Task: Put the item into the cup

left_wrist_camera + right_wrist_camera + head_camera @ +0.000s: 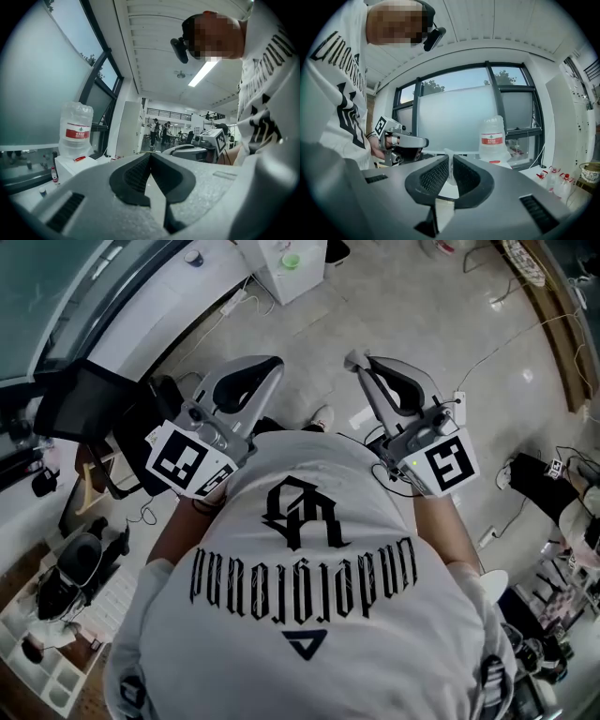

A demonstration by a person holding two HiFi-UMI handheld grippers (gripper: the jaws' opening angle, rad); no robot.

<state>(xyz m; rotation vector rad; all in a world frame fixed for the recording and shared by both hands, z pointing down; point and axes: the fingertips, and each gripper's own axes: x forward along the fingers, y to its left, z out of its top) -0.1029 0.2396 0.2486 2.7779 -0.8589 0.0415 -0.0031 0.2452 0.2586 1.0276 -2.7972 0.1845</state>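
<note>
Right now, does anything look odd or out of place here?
Yes: both grippers are held up in front of the person's chest, aimed out into the room, and no cup shows in any view. The right gripper looks shut on a small pale item; the left gripper is shut and empty.

I have the item (448, 158) pinched between the two jaw tips of my right claw (450, 165). It is a small, pale, half-clear scrap, and I cannot tell what kind of thing it is. It stands upright, its top poking a little above the tips. In the head view it is only a whitish nub at the claw's end, in the air over the floor (403, 296).
</note>
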